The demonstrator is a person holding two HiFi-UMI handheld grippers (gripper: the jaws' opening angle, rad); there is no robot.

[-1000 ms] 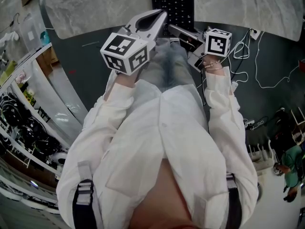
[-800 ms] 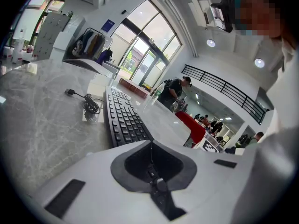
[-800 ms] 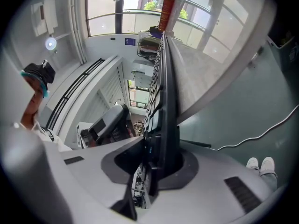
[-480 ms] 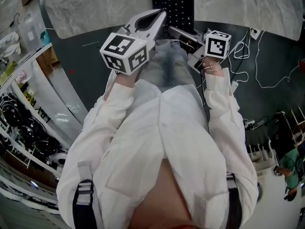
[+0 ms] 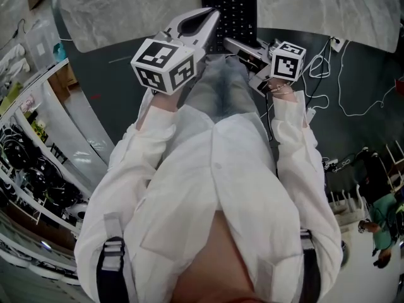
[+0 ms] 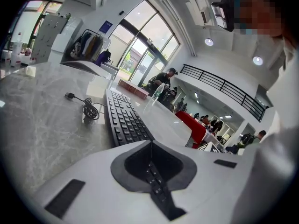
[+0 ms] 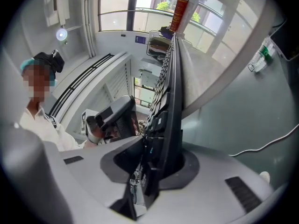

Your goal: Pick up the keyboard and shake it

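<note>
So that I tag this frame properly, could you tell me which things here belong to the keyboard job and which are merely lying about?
In the job: keyboard; right gripper, clamped on its end; left gripper, shut, holding nothing.
Lying about: white cables on the floor; shelves; red-brown carton.

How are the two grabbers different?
The left gripper is shut on nothing; the right gripper is shut on the near edge of the black keyboard. In the head view the left gripper points along the keyboard, while the right gripper comes in from the side. Both are white and sit at the keyboard's near end.
</note>
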